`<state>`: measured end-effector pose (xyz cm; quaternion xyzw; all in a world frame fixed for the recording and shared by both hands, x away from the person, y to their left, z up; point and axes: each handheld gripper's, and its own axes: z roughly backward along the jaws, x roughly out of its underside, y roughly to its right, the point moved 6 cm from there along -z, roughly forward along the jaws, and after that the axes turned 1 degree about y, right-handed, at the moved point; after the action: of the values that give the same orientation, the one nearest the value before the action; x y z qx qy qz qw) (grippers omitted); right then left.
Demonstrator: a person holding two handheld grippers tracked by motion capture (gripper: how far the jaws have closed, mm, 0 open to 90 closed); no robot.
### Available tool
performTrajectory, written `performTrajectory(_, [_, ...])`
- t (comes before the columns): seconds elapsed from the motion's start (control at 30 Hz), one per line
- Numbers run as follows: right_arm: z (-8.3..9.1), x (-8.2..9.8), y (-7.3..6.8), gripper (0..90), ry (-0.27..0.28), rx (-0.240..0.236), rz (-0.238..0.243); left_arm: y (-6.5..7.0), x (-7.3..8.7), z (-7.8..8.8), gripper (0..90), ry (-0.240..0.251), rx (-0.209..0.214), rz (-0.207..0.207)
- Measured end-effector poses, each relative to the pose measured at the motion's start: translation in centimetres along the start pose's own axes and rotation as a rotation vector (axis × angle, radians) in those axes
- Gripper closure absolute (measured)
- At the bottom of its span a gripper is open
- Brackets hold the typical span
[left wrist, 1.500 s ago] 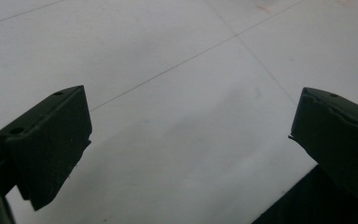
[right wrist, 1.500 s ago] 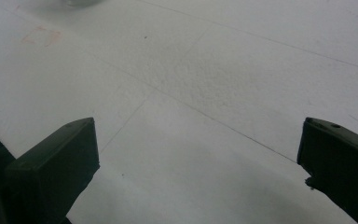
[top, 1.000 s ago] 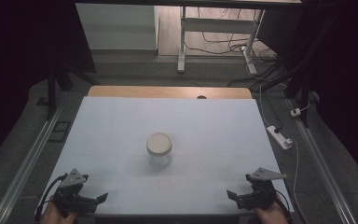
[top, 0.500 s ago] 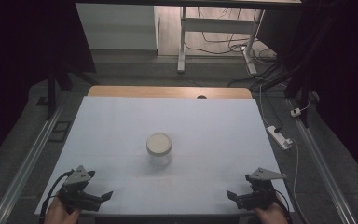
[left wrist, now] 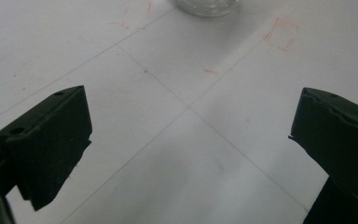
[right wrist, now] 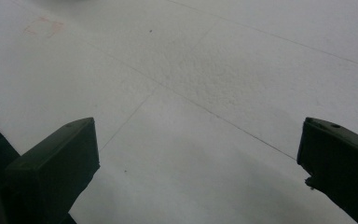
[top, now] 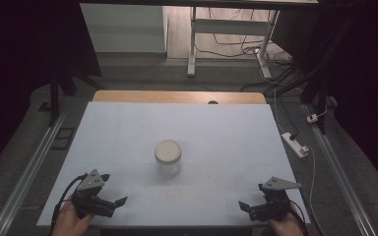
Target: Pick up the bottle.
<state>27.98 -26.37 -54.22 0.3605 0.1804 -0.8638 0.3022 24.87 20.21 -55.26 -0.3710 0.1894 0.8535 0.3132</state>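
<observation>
A clear glass jar point(top: 168, 158) with a cream lid stands upright in the middle of the white table point(top: 128, 128). My left gripper point(top: 112, 189) is near the front left edge, open, with nothing between its jaws and turned toward the jar. In the left gripper view the jar's glass base point(left wrist: 208, 5) sits at the top edge, well beyond the wide-apart jaws of the left gripper point(left wrist: 186, 140). My right gripper point(top: 252, 195) rests near the front right corner, open and empty. In the right gripper view the right gripper point(right wrist: 198, 163) has bare white surface between its jaws.
A wooden strip point(top: 177, 97) borders the table's far edge. Faint red marks point(left wrist: 282, 35) and thin pencil lines cross the white surface near the jar. A white power strip point(top: 295, 144) lies on the floor to the right, and metal rails point(top: 27, 172) run along the left side.
My left gripper has shifted right and slightly forward toward the jar. The right gripper and the jar have stayed put.
</observation>
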Motion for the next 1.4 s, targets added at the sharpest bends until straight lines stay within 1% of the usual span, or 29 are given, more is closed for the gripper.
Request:
performTrajectory(0.17, [0.0,0.0,0.0,0.0,-0.001,0.004,0.002,0.0,-0.8,-0.7,0.0,0.002,0.005,-0.006])
performTrajectory(0.37, [0.0,0.0,-0.1,0.0,-0.005,0.001,0.007,-0.4,-1.9,-1.6,0.0,0.023,0.027,0.001])
performTrajectory(0.5, [0.0,0.0,0.0,0.0,0.005,-0.003,0.001,-0.6,-2.5,-2.3,0.0,0.011,0.023,-0.018])
performTrajectory(0.7, [0.0,0.0,-0.1,0.0,-0.001,-0.001,0.007,-0.8,-3.3,-3.3,0.0,-0.012,0.02,-0.05])
performTrajectory(0.8, [0.0,0.0,-0.1,0.0,-0.002,-0.001,0.007,-0.8,-3.8,-3.8,0.0,-0.017,0.029,-0.051])
performTrajectory(0.9, [0.0,0.0,-0.1,0.0,-0.002,-0.001,0.007,-0.7,-4.3,-4.3,0.0,-0.014,0.055,-0.058])
performTrajectory(0.97, [0.0,0.0,-0.1,0.0,-0.003,-0.001,0.01,-0.7,-4.6,-4.6,0.0,-0.013,0.063,-0.063])
performTrajectory(1.17, [0.0,0.0,0.0,0.0,-0.002,0.001,0.006,-0.8,-5.5,-5.5,0.0,-0.005,0.075,-0.072])
performTrajectory(1.4, [-0.1,0.0,0.0,0.0,-0.007,0.003,0.007,-0.7,-6.4,-6.8,0.0,-0.015,0.089,-0.092])
